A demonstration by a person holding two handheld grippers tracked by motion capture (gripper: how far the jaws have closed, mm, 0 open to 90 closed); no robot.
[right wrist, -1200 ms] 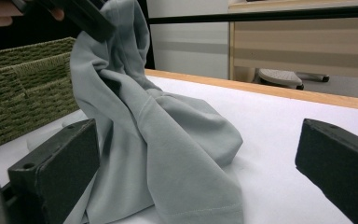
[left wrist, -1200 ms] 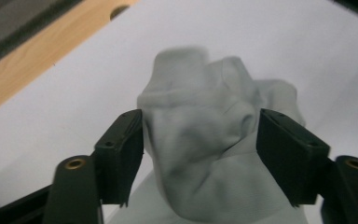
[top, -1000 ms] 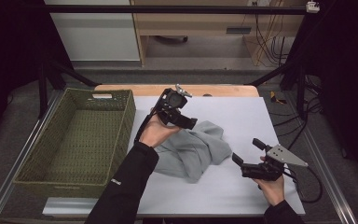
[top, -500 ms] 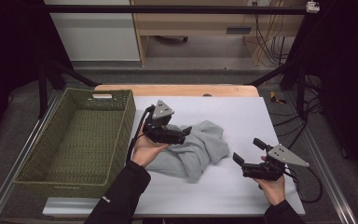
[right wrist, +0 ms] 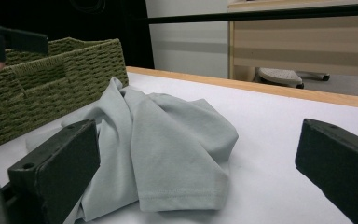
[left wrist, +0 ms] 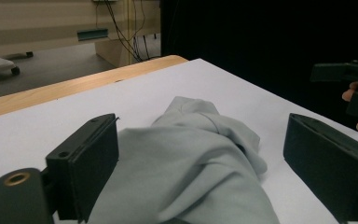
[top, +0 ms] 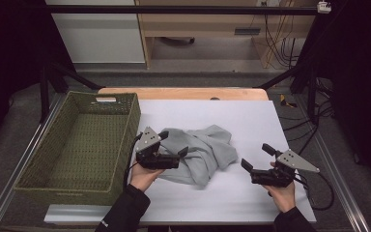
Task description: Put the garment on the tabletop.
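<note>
A crumpled grey cloth [top: 205, 151] lies on the white table top [top: 251, 121], right of the basket. My left gripper [top: 174, 143] is at the cloth's left edge, open, with its jaws pointing right. In the left gripper view the cloth [left wrist: 200, 163] bulges up between the wide-apart jaws of the left gripper [left wrist: 203, 140], touching neither pad that I can see. My right gripper [top: 257, 156] is held open a short way right of the cloth, pointing left at it. In the right gripper view the cloth [right wrist: 168, 135] lies ahead of the right gripper [right wrist: 198, 144], apart from it.
A green woven basket [top: 131, 125] stands on the left of the table, close beside my left hand; its wall [right wrist: 51, 79] is visible behind the cloth. A wooden strip [top: 183, 93] edges the table's far side. Cables [top: 319, 193] trail at the right.
My left gripper has come down from the far side of the cloth toward me and now sits low at its left edge, jaws around a fold. The right gripper has barely moved.
</note>
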